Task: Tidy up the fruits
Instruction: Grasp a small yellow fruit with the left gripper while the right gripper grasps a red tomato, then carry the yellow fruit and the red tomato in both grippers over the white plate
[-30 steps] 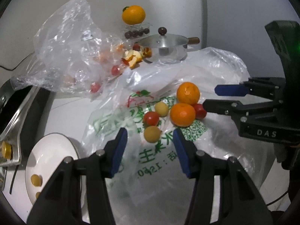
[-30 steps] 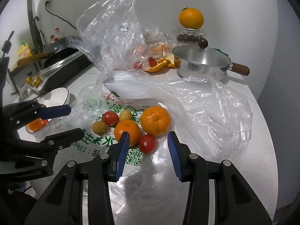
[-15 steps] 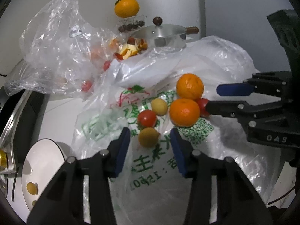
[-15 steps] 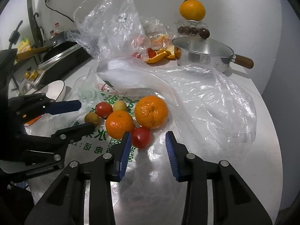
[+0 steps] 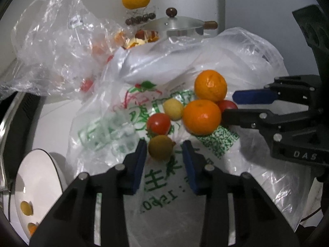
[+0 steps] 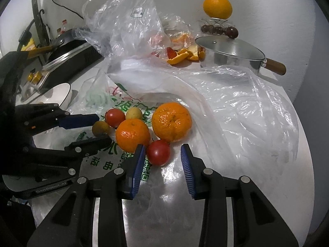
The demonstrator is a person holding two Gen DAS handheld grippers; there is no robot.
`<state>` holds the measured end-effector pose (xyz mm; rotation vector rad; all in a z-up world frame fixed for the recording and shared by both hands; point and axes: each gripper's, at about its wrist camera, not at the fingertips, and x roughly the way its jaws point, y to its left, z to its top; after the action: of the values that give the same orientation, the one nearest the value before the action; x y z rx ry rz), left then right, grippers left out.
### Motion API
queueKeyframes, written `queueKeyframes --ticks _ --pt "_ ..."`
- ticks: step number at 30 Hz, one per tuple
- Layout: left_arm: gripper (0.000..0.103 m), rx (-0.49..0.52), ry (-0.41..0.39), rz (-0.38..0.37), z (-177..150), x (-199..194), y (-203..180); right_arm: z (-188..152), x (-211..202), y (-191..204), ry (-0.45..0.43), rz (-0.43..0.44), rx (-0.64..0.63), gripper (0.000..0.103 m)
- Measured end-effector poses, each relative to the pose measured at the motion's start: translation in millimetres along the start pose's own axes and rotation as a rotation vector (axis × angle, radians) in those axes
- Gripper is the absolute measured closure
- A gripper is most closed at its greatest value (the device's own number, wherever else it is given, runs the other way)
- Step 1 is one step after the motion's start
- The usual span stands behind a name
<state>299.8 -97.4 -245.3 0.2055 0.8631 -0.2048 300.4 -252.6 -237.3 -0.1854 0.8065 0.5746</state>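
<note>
Lying on a printed plastic bag (image 5: 123,127), six small fruits sit bunched together between the two tongs. The left tongs (image 5: 164,150) stand apart, holding nothing, with a yellow-brown fruit (image 5: 160,147) right at their tips, partly between the blue pads (image 5: 140,160) and close to the left one; whether it touches I cannot tell. Just beyond it sits a tomato (image 5: 158,123), then a paler yellow fruit (image 5: 173,109), and off to the right of these tips two oranges, the nearer orange (image 5: 202,117) and the far orange (image 5: 210,85), touching each other. The right tongs (image 6: 162,154) are also spread and grip nothing; a second tomato (image 6: 158,152) lies at their tips, nearer the left pad, with a clear gap to the right pad. The nearer orange (image 6: 132,135) sits just outside the left fingertip, while the far orange (image 6: 172,121) is straight ahead past that tomato. Left of the left tongs is a white bowl (image 5: 47,177) with a few fruit pieces inside. Far ahead of both tongs stand a lidded pot (image 6: 229,54), orange peels (image 6: 183,54), a crumpled clear bag (image 6: 123,20) and another orange on a glass stand (image 6: 217,7).
</note>
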Motion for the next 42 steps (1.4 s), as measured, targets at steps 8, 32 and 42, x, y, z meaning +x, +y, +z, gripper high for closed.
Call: queueKeyframes --ticks 8,32,42 --pt "0.074 -0.003 -0.005 -0.023 0.7 1.5 1.5 0.2 8.7 3.5 0.043 -0.005 -0.010 0.074" --pt "0.074 -0.010 -0.093 -0.028 -9.1 -52.6 5.4 2.2 -22.3 24.5 -0.022 -0.043 -0.045 0.076" --pt "0.074 -0.018 -0.136 -0.027 -14.1 -77.6 11.9 2.9 -44.1 42.6 -0.056 -0.055 -0.063 0.076"
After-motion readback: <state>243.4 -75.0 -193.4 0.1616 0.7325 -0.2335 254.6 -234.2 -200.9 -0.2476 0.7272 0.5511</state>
